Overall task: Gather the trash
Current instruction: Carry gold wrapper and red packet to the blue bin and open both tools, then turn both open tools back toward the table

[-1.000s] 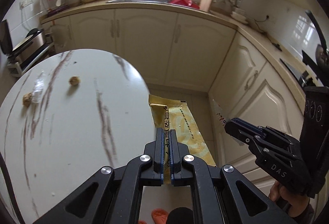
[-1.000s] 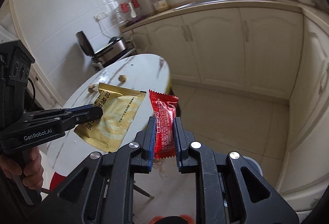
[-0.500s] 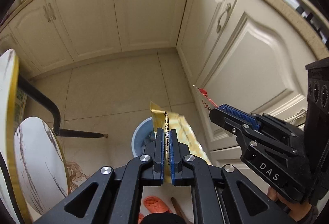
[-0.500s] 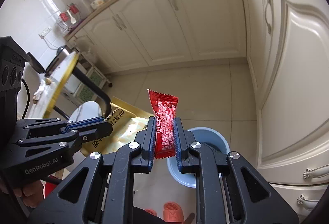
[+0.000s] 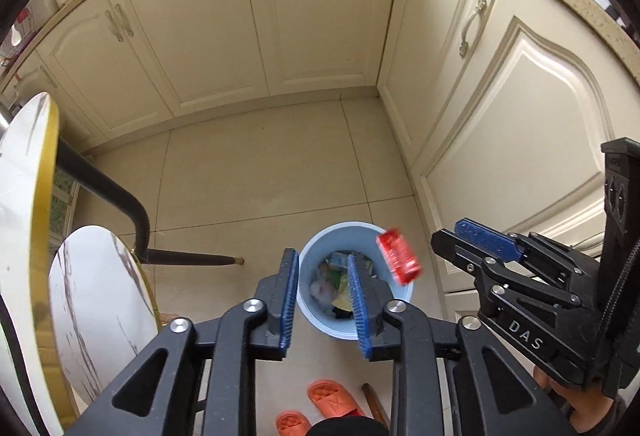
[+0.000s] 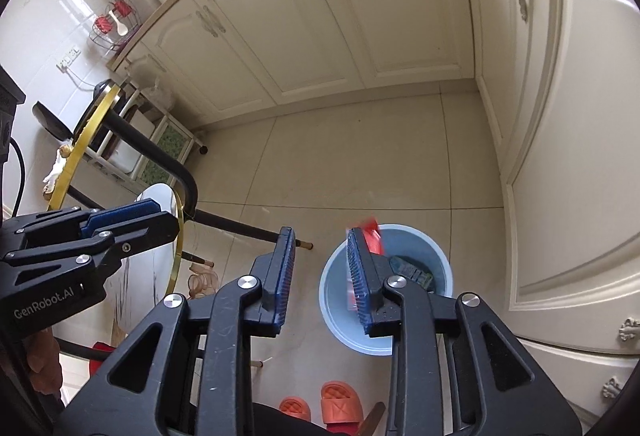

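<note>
Now both our grippers have just been opening — left gripper [image 5: 324, 300] jaws apart, nothing between; right gripper [image 6: 320, 274] likewise apart. Red wrapper [image 5: 398, 260] loose in the air above the blue bin [image 5: 320, 324], touching neither pad.

Two grippers, left [image 5: 323, 300] and right [image 6: 320, 272], one blue bin [image 5: 320, 320], one red wrapper [image 5: 398, 255] in the air, two orange slippers [image 5: 334, 398] on the floor, one marble desk [image 5: 24, 196]

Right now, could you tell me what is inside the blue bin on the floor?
The blue bin holds crumpled wrappers, greenish, white and yellow. The left hand-held gripper fingers cover part, so the bottom is hidden.
</note>
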{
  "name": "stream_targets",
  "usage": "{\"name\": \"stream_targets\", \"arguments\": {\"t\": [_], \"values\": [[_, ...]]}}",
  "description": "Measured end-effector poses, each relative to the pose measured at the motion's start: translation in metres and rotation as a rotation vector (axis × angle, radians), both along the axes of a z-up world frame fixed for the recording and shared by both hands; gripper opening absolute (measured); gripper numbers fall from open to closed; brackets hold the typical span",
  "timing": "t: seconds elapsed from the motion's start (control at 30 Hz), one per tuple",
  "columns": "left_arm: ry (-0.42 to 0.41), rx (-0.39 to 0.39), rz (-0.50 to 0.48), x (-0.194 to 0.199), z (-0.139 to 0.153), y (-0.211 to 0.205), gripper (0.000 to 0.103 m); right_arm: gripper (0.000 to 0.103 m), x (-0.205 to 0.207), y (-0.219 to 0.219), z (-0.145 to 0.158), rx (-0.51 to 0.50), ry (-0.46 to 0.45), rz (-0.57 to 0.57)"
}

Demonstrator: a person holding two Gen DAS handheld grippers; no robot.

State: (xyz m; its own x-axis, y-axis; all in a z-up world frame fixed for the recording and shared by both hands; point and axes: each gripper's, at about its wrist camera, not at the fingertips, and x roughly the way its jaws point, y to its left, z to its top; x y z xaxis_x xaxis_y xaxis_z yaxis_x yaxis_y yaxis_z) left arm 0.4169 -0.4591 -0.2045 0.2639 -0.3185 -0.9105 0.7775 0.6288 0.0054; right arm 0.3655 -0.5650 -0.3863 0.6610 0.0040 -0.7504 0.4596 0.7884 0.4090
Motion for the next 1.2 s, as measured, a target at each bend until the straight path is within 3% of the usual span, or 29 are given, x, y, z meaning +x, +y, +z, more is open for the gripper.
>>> {"name": "stream_targets", "arguments": {"t": [0.17,0.3,0.4,0.47,0.67,0.73,0.8,0.97,1.2], "values": [[-0.028,-0.035,0.012,-0.021,0.031,0.034,0.032,0.031,-0.010,0.016,0.028,-0.030,-0.035,0.002],[-0.072,-0.090,0.018,-0.045,0.066,0.061,0.038,0.039,-0.021,0.037,0.062,-0.076,-0.083,0.013],[-0.134,-0.133,0.036,-0.063,0.096,0.089,0.051,0.047,-0.024,0.058,0.092,-0.114,-0.128,0.037],[-0.176,-0.170,0.050,-0.078,0.117,0.114,0.067,0.053,-0.023,0.073,0.111,-0.140,-0.153,0.056],[-0.293,-0.208,0.136,-0.095,0.155,0.196,0.081,0.064,0.000,0.131,0.157,-0.200,-0.216,0.157],[-0.306,-0.220,0.182,-0.093,0.164,0.225,0.082,0.065,0.011,0.149,0.168,-0.215,-0.232,0.199],[-0.319,-0.227,0.230,-0.087,0.169,0.253,0.087,0.074,0.027,0.170,0.178,-0.227,-0.244,0.242],[-0.355,-0.216,0.360,-0.077,0.175,0.316,0.090,0.081,0.075,0.216,0.192,-0.269,-0.245,0.335],[-0.349,-0.155,0.515,-0.030,0.159,0.377,0.091,0.085,0.150,0.263,0.185,-0.311,-0.183,0.439]]}}
